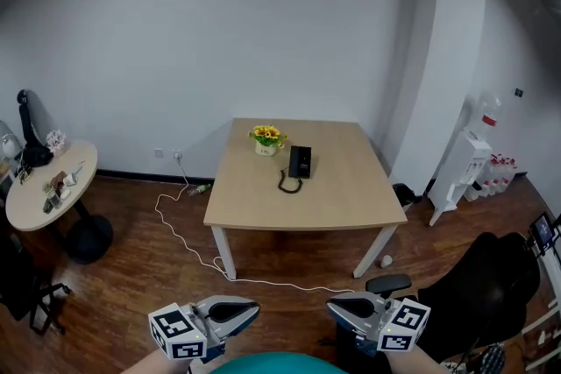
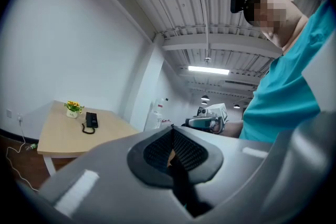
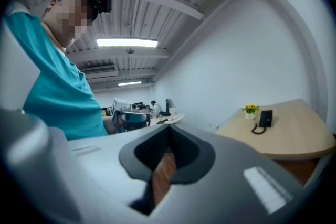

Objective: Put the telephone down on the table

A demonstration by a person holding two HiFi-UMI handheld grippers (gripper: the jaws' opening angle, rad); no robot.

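A black telephone (image 1: 300, 161) lies on the far half of the light wooden table (image 1: 337, 197), its coiled cord curling toward the front. It also shows small in the left gripper view (image 2: 92, 120) and the right gripper view (image 3: 266, 117). My left gripper (image 1: 248, 309) and right gripper (image 1: 339, 306) hang low at the bottom of the head view, well short of the table and over the wood floor. Each points inward at the other. Both are shut with nothing held; the left gripper (image 2: 172, 131) and the right gripper (image 3: 169, 131) show only a thin slit.
A small pot of yellow flowers (image 1: 267, 138) stands just left of the telephone. A white cable (image 1: 188, 245) snakes over the floor under the table's front left. A cluttered round table (image 1: 48, 184) is at left, a white rack (image 1: 463, 166) and a black chair (image 1: 491, 285) at right.
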